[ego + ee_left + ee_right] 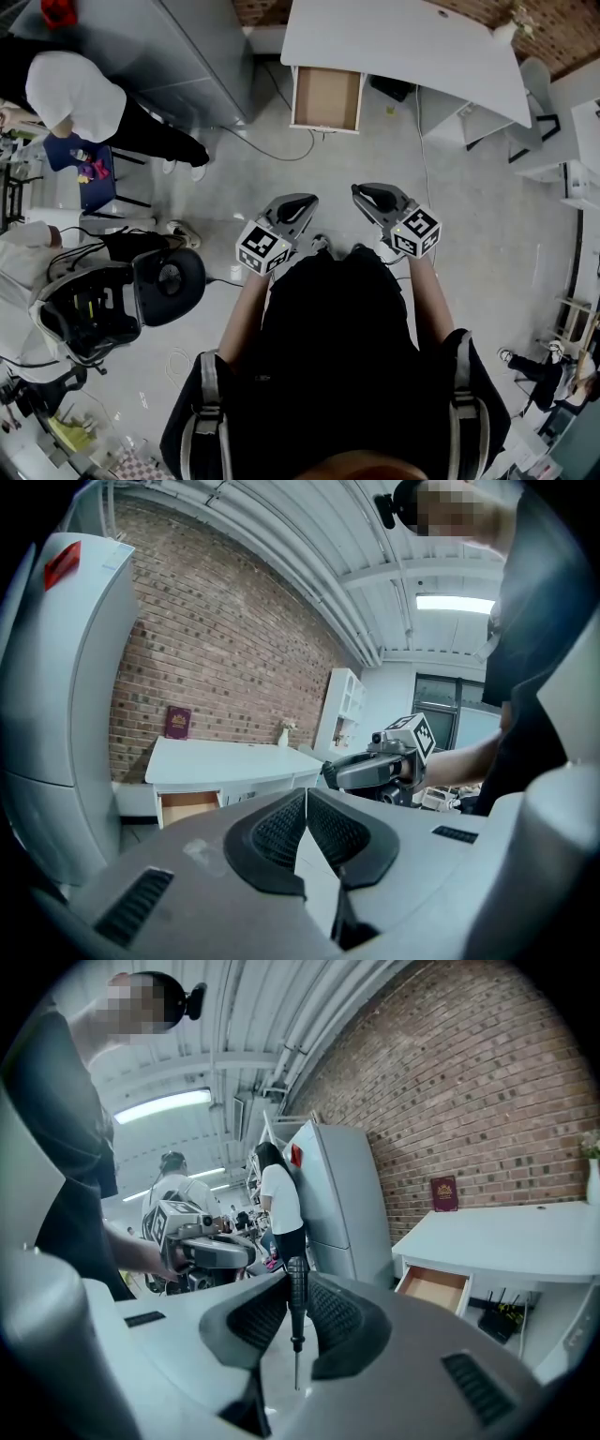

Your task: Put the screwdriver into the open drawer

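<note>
My left gripper (306, 799) has its fingers shut together on nothing, so I'd keep it aside. The open drawer (326, 97) sits far ahead under the white counter (403, 47), so I'd carry level and steady. My right gripper (294, 1283) pinches the screwdriver (296, 1321), which has a slim black handle and a thin shaft pointing back toward me.

We see the black screwdriver (296, 1321) upright, tip down, in the right tool (297, 1288); the drawer (326, 97) open under the bench (403, 47).
</note>
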